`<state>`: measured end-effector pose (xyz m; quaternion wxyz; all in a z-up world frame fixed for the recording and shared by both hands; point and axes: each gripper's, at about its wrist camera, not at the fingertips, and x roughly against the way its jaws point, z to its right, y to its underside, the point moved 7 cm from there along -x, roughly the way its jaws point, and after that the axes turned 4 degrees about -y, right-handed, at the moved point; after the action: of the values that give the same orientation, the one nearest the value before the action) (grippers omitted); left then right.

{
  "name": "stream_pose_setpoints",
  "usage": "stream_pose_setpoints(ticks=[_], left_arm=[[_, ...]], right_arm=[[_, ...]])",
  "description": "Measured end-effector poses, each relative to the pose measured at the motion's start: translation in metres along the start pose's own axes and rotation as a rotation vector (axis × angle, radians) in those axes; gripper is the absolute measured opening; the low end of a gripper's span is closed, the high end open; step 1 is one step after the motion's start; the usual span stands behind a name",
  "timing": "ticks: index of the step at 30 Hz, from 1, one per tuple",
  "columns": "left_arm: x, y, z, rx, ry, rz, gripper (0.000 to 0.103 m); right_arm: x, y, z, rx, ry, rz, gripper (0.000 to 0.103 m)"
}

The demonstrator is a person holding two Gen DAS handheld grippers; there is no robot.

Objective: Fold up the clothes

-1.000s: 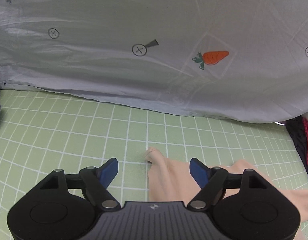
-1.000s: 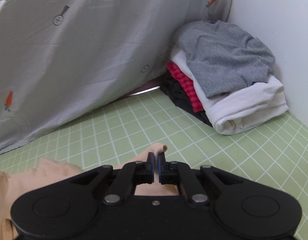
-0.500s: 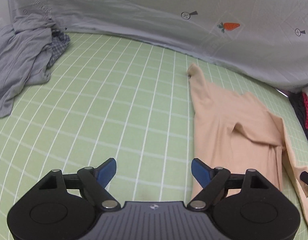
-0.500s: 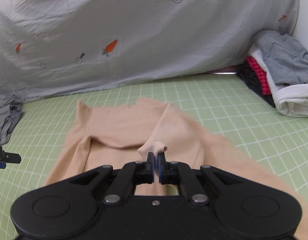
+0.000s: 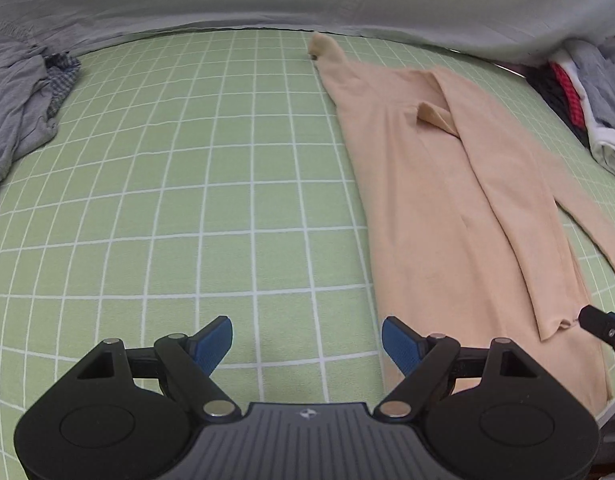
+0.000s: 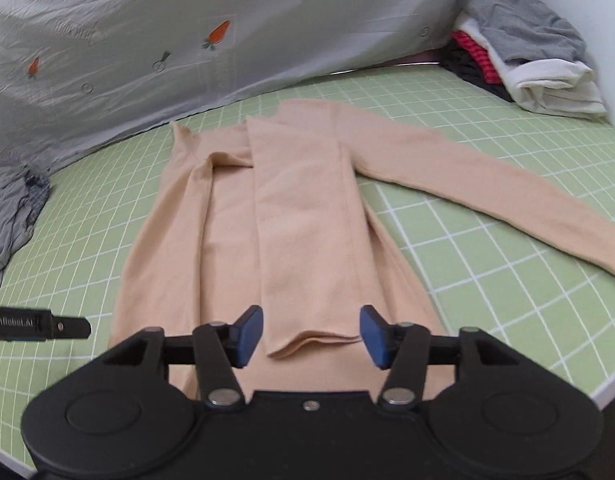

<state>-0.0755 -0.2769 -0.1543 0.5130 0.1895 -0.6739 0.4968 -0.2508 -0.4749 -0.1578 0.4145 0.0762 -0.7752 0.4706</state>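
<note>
Now, what has changed: a second ago our right gripper (image 6: 311, 334) was pinched shut on the cuff of the peach sleeve; its jaws are opening at this moment, and the cuff (image 6: 307, 342) lies slack between them with the pads off it.
Left gripper: our left gripper (image 5: 307, 346) has jaws standing wide with nothing between them, above bare mat just left of the garment's hem; earlier it was up at the far edge by the shoulder.
Garment: the peach long-sleeved top (image 6: 235, 216) lies flat in front of us, collar away from us, one sleeve now laid lengthwise down the body, the other sleeve (image 6: 487, 188) stretched out to the right across the mat.
Meaning for the task: we judge the first sleeve fold done; the outstretched sleeve wants the same treatment next, then the body folded up.
Surface: a green cutting mat (image 5: 187, 200) with a white grid covers the surface, its near edge in view at the right.
Left heap: crumpled grey and checked clothes (image 5: 23, 96) lie at the far left.
Right stack: a folded pile of clothes (image 6: 523, 60), grey on top, then white, red and black, sits in the far right corner.
Backdrop: a pale grey sheet (image 6: 187, 40) printed with carrots hangs behind, a white wall (image 6: 579, 8) to its right.
</note>
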Motion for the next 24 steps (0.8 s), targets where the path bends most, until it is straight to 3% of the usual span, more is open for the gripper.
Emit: stream_pose_setpoints(ticks=[4,8,12,18,24], left_arm=[[-0.006,-0.007,0.022,-0.044,0.034,0.007,0.083],[-0.003,-0.018,0.047,-0.089,0.046,0.044,0.083],[-0.002,-0.026,0.073,-0.122,0.043,0.084,0.083],[-0.010,-0.020,0.110,-0.137,-0.014,0.075,0.083],[-0.025,-0.012,0.162,-0.180,0.031,0.034,0.083]], right_arm=[[0.015,0.004,0.023,-0.076,0.148,0.041,0.084],[0.022,0.009,0.045,-0.047,0.268,0.062,0.101],[0.017,0.007,0.067,-0.061,0.308,0.087,0.103],[-0.006,0.004,0.108,-0.133,0.296,0.098,0.103],[-0.018,0.004,0.148,-0.226,0.273,0.135,0.103]])
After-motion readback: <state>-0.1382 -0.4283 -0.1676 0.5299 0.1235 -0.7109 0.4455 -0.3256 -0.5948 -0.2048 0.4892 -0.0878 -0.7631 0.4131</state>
